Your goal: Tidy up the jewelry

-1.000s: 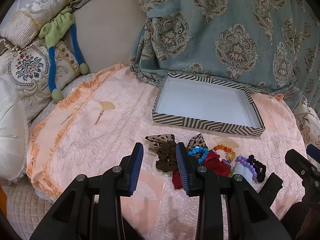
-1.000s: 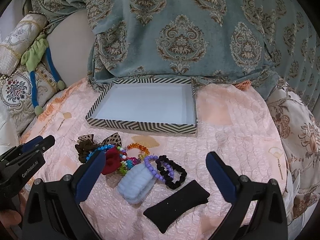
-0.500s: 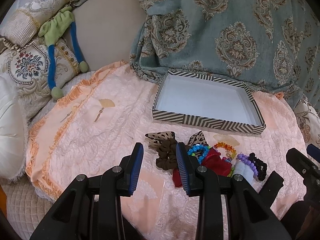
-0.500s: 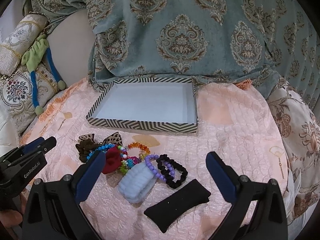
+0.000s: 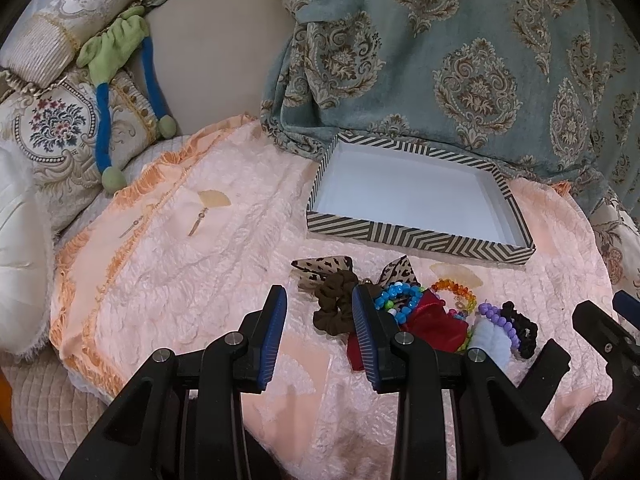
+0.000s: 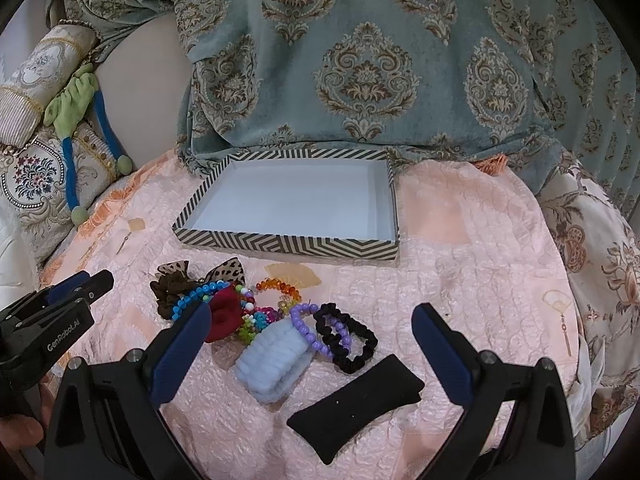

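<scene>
Both cameras ride on hand-held grippers and look forward and down across the peach quilt (image 5: 168, 280), close above it. The left wrist view sits further left, showing the striped tray (image 5: 400, 236) right of centre; the right wrist view centres the same tray and the heap of hair ties (image 6: 256, 312), which both share.

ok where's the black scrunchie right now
In the right wrist view the black scrunchie lies on the pink cloth, overlapping the purple bead bracelet, just above the flat black pad.

Bare quilt (image 6: 472, 280) right of accessory pile (image 6: 256, 312)
</scene>
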A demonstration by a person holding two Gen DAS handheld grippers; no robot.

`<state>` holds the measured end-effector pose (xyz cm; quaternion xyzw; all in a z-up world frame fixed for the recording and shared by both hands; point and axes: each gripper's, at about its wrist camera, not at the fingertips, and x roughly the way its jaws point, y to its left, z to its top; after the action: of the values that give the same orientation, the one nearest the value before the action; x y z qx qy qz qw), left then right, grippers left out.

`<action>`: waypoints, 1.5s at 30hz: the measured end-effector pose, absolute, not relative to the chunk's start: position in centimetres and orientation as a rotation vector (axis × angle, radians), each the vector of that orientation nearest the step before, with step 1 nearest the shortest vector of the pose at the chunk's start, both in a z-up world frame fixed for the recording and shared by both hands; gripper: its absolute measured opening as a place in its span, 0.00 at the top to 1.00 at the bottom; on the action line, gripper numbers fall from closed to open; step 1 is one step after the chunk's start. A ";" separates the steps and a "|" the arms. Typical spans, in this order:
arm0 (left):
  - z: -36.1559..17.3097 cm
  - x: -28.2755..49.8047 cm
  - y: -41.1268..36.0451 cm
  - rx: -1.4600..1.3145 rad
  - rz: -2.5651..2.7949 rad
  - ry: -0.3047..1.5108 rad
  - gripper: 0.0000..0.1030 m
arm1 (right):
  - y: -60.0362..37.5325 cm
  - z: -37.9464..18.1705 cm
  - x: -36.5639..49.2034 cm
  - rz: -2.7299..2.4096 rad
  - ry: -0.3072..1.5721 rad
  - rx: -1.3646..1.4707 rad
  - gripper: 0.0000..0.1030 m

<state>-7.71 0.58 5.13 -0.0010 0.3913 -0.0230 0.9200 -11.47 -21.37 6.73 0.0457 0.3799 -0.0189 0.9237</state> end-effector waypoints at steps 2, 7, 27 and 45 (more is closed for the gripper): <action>5.0 -7.6 0.8 -0.005 -0.047 0.811 0.84 | -21.4 6.6 -11.4 -0.037 0.781 0.092 0.01; 4.9 -7.2 2.4 -0.033 -0.037 0.819 0.84 | -21.7 6.2 -11.2 -0.035 0.798 0.098 0.01; 2.2 -5.3 1.7 -0.135 -0.243 0.967 0.84 | -22.0 1.9 -10.2 0.075 0.909 0.138 0.26; -2.5 -0.9 -2.8 -0.001 -0.261 1.092 0.94 | -21.9 -2.3 -8.6 0.163 1.002 0.211 0.38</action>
<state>-0.87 -2.79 -2.54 -0.0003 0.5176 -0.1240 0.8466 -8.61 -21.91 -2.31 0.1008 0.4788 0.0779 0.8686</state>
